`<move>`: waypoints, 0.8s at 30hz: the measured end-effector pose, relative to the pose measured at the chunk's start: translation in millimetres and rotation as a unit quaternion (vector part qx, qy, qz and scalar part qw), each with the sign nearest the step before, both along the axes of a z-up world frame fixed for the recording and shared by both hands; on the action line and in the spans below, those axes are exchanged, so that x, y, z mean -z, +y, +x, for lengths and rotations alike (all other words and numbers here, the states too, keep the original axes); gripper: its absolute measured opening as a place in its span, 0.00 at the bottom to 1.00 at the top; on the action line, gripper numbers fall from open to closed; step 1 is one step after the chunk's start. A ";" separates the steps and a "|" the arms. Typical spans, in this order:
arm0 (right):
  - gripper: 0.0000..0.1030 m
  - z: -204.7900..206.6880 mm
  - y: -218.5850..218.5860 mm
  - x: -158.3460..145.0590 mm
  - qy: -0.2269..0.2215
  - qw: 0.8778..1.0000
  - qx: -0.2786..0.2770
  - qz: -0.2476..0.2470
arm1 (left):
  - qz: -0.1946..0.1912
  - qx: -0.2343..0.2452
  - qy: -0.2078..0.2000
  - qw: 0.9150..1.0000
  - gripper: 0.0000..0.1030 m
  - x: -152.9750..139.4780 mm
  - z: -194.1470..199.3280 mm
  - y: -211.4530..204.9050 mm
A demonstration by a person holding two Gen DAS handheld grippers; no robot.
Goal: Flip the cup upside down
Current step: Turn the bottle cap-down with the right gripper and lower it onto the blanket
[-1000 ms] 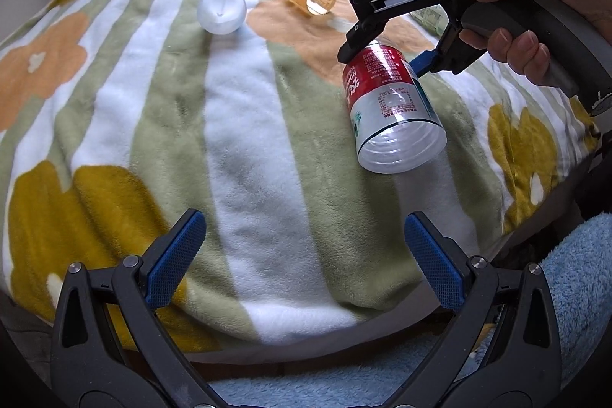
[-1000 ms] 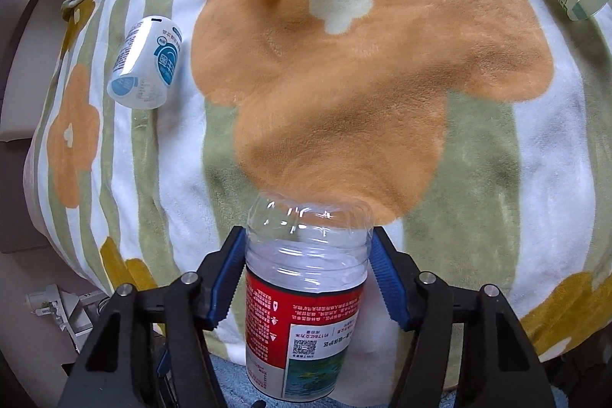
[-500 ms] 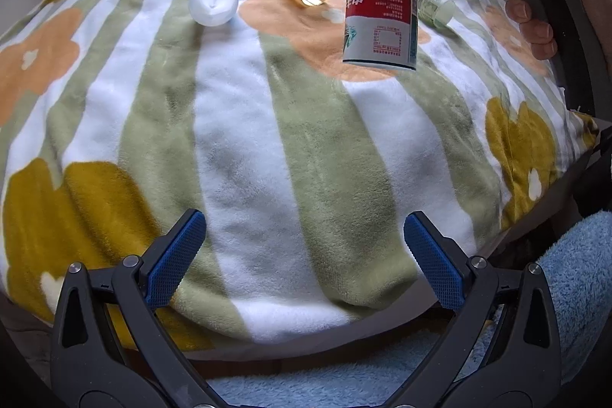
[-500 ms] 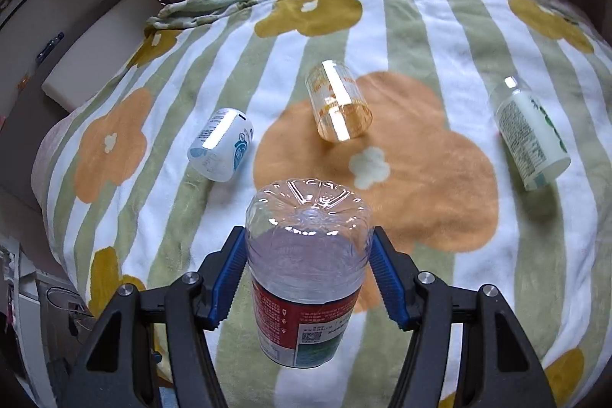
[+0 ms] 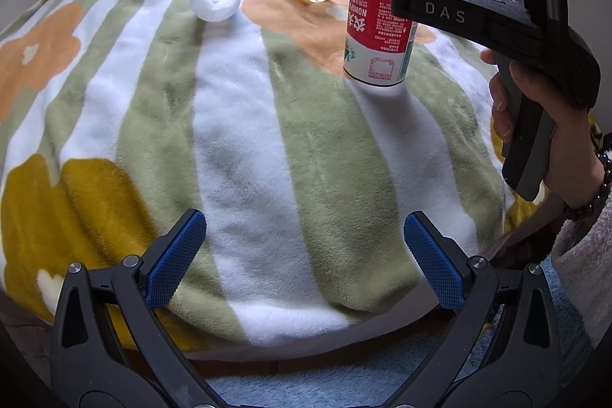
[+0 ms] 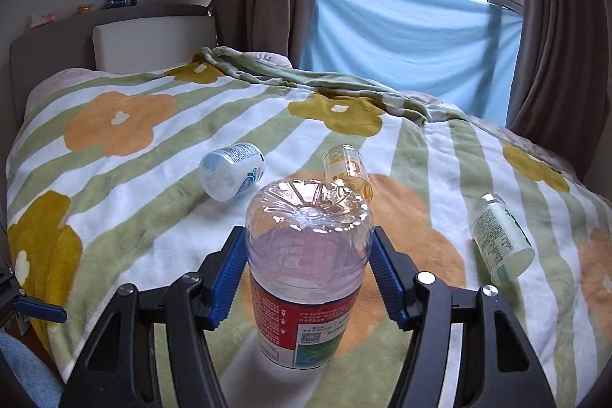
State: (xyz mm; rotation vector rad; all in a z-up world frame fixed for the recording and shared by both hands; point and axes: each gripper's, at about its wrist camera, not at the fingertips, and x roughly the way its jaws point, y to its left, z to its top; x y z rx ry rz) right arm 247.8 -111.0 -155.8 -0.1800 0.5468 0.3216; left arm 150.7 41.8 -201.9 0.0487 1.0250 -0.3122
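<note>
Our right tool [image 6: 308, 278] squeezes the cup [image 6: 306, 270] tight near its closed end, which points up. The open mouth points down and looks like it sits on or just above the blanket [image 6: 153, 217] under the tool. We should push it down softly until the rim sits flat, then open slowly so it does not tip on the soft bed. Our left tool [image 5: 302, 249] is wide open and holds nothing, low and well apart from the cup.
</note>
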 end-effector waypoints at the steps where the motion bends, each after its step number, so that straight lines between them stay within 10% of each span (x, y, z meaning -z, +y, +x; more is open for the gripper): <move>1: 0.57 0.6 -1.1 3.2 0.006 1.000 -0.002 0.003 | 0.000 0.000 0.001 1.000 1.00 0.8 0.4 -0.1; 24: 0.61 -16.2 -15.5 3.2 0.011 0.999 -0.005 0.030 | -0.008 -0.005 0.001 1.000 1.00 0.7 3.6 -5.5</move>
